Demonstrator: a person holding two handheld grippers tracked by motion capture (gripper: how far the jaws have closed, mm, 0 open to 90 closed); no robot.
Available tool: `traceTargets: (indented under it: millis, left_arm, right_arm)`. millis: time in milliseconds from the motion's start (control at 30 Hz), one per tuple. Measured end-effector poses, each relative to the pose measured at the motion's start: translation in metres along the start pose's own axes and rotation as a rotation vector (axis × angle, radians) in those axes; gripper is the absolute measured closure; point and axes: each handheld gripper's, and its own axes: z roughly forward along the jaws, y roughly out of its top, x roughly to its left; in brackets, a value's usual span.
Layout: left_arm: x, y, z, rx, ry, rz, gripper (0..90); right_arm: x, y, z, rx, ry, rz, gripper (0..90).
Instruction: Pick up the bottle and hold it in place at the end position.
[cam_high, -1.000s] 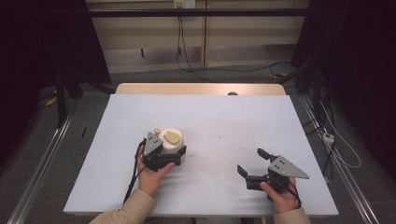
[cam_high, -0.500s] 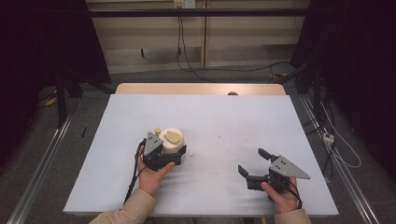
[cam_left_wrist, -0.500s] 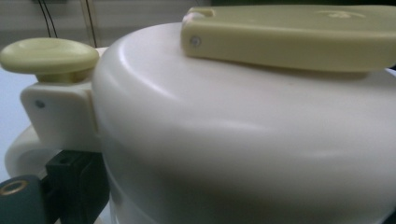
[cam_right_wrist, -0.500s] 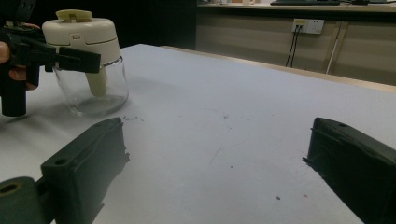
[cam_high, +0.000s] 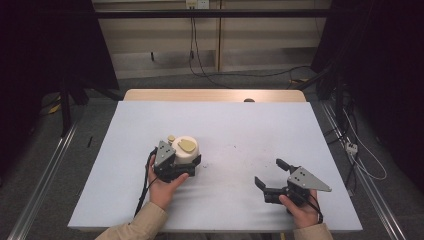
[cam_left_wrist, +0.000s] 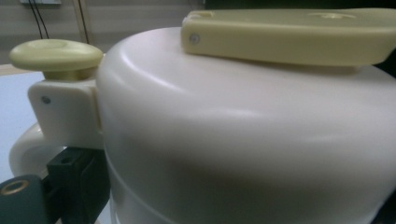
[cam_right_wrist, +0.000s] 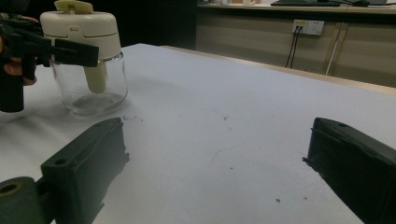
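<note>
Gripping the cream lid of a small glass jar, the left gripper is clamping around the jar's top at about seven o'clock on the white surface, its black jaws lying against either side of the lid in the right gripper view. The right gripper is hovering at about five o'clock, well apart from the jar, with its jaws spread wide and nothing between them.

Judging from this, the main risk is lying in the grip itself: the lid is smooth and rounded, so a jaw could be sliding off as soon as any pull or twist is applied. Lifting by the lid alone could also be going badly if the lid is only sitting loosely on the glass, since the body could be dropping away and striking the surface. Tipping is another worry, as the jar is top-heavy with that bulky cap, a yellow tab on its crown and a yellow knob at its side. With the right gripper so far off, nothing is steadying the glass from below.

As for contents, the jar is looking empty: the glass is showing clear, and only a pale stem is hanging down inside from the lid.
</note>
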Motion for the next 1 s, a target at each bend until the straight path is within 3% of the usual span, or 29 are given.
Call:
traceTargets:
  millis: [500, 1000]
  left_arm:
    - [0.005, 0.016, -0.001, -0.028, -0.01, -0.03, 6.0]
    - [0.002, 0.021, 0.014, -0.017, -0.022, -0.001, 6.0]
  right_arm:
    - [0.0, 0.0, 0.002, 0.002, -0.006, -0.008, 3.5]
    - [-0.001, 0.001, 0.003, 0.0, -0.007, -0.012, 3.5]
